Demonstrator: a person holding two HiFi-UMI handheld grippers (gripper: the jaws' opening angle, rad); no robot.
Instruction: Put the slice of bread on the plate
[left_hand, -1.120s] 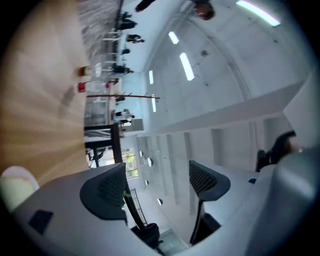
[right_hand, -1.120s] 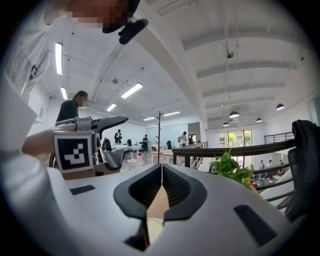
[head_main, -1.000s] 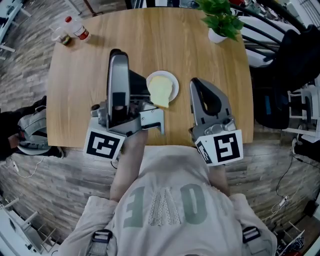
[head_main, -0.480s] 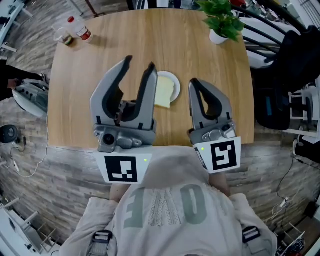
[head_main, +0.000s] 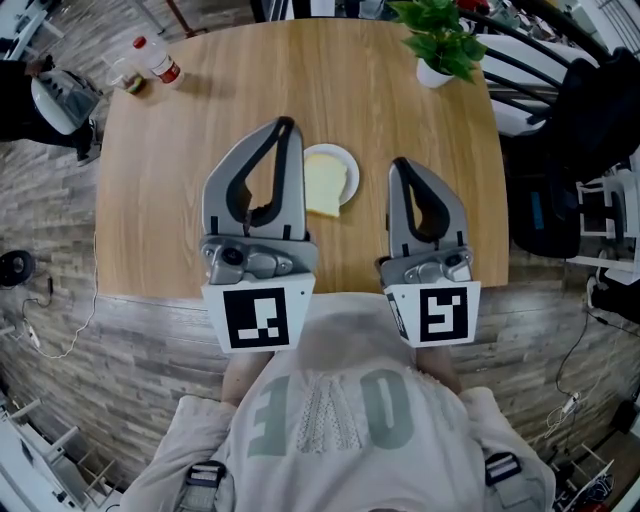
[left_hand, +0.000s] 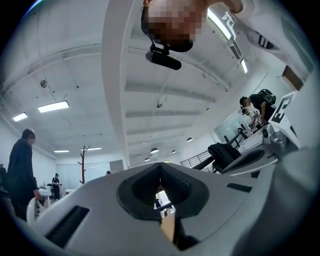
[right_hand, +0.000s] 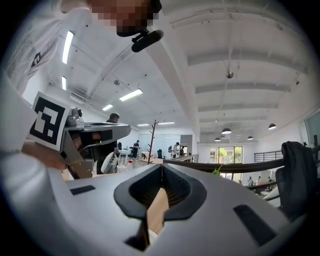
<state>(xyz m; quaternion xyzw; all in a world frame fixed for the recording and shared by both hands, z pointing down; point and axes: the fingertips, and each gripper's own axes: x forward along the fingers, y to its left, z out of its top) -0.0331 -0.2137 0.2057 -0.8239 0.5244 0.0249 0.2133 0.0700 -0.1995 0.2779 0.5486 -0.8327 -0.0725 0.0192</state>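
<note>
A pale slice of bread (head_main: 323, 184) lies on a small white plate (head_main: 343, 155) in the middle of the round wooden table (head_main: 180, 150), its near corner hanging over the plate's rim. My left gripper (head_main: 288, 125) hovers just left of the plate; its jaws have just been closing and now meet with nothing between them. In the left gripper view the left gripper (left_hand: 160, 165) points slightly upward at the ceiling. My right gripper (head_main: 397, 163) hovers to the right of the plate, shut and empty. In the right gripper view the right gripper (right_hand: 161, 167) shows its tips touching.
A potted green plant (head_main: 440, 42) stands at the table's far right. A small bottle (head_main: 158, 58) and a jar (head_main: 128, 78) sit at the far left. A dark chair (head_main: 590, 110) stands right of the table. A person (head_main: 50, 95) is off the table's left edge.
The left gripper has rolled from lying on its side to flat, and its wide-open jaws have come together. The right gripper has stayed put. The person at left has moved farther away.
</note>
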